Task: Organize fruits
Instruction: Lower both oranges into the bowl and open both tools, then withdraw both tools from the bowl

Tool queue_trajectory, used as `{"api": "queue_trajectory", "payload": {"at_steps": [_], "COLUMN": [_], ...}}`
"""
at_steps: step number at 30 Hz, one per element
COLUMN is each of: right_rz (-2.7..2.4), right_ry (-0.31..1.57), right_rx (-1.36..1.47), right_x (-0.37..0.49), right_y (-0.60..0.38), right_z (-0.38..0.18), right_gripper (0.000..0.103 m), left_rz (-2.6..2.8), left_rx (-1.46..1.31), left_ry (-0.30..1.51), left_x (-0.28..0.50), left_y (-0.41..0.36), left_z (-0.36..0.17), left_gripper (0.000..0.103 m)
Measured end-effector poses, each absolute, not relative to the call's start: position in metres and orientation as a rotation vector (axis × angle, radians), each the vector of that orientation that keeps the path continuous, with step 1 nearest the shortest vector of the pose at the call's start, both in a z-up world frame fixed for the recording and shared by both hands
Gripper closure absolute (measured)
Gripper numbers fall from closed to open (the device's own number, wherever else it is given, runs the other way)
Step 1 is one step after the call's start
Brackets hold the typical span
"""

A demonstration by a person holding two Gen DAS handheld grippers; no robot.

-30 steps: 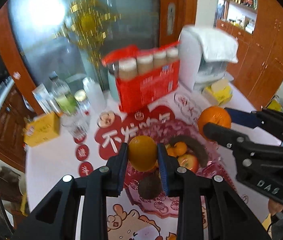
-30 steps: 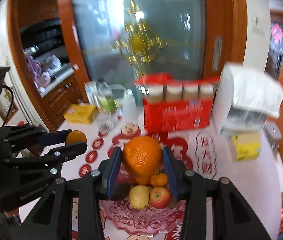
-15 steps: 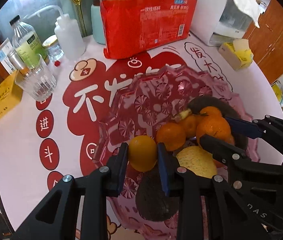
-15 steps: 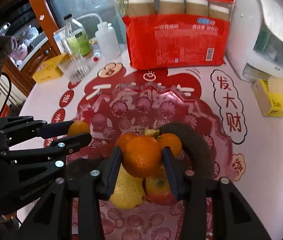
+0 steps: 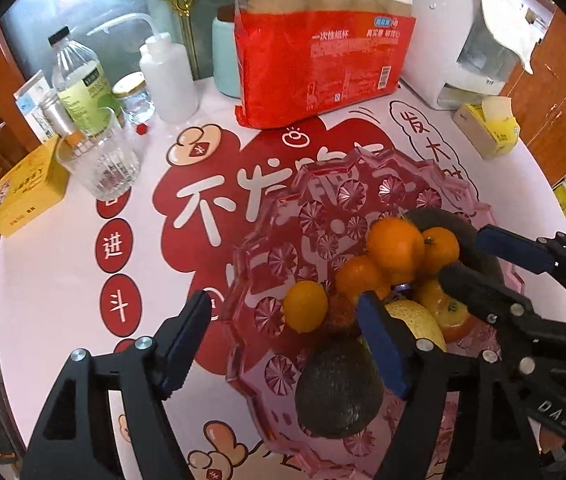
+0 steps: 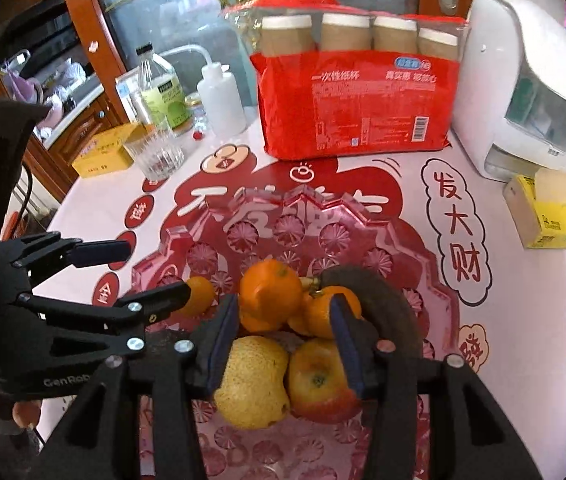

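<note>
Round white table (image 5: 55,292) with red festive print, wood cabinets behind.

Left wrist view: we see the left gripper (image 5: 283,340) spread wide, gripping nothing. A small yellow-orange fruit (image 5: 306,306) sits loose in the pink glass fruit tray (image 5: 243,264), between the fingers but touching neither. Dark avocado (image 5: 339,388) lies just below it, by the right finger. Oranges (image 5: 395,244) are piled mid-tray, with a pear (image 5: 419,322) beside them. Right gripper (image 5: 471,260) comes in from the right over the pile. Red pack of paper cups (image 5: 323,64), drinking glass (image 5: 103,164) and yellow box (image 5: 27,188) stand further back.

Right wrist view: we see the right gripper (image 6: 285,332) parted, gripping nothing. A big orange (image 6: 271,294) rests on the pile just ahead of the fingertips. Pear (image 6: 253,384) and apple (image 6: 319,380) lie between the fingers lower down. Left gripper (image 6: 155,272) is open at left, the small fruit (image 6: 199,294) at its lower fingertip. White appliance (image 6: 523,80) stands at the right rear.
</note>
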State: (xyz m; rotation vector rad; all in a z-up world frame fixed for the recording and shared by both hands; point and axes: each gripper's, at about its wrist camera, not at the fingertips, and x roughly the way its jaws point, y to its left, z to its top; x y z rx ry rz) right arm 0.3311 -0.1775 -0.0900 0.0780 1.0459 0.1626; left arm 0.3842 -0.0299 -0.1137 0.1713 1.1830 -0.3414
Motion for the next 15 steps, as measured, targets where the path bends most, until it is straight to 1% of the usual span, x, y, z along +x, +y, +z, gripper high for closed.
{"api": "queue_trajectory", "payload": {"at_steps": [2, 4, 15], "right_rz": [0.160, 0.163, 0.165], "right_ry": [1.039, 1.033, 0.985], "right_rx": [0.079, 0.084, 0.081], "right_x": [0.328, 0.324, 0.288], "right_y": [-0.178, -0.178, -0.178], "right_z": [-0.085, -0.081, -0.047], "right_gripper": [0.053, 0.053, 0.053], "left_rz": [-0.333, -0.323, -0.304], "left_rx": [0.178, 0.184, 0.194], "left_ry": [1.173, 1.161, 1.100], "left_x": [0.380, 0.374, 0.337], "left_y": [-0.029, -0.029, -0.026], "left_z": [-0.108, -0.101, -0.054], "left_gripper": [0.023, 0.021, 0.020]}}
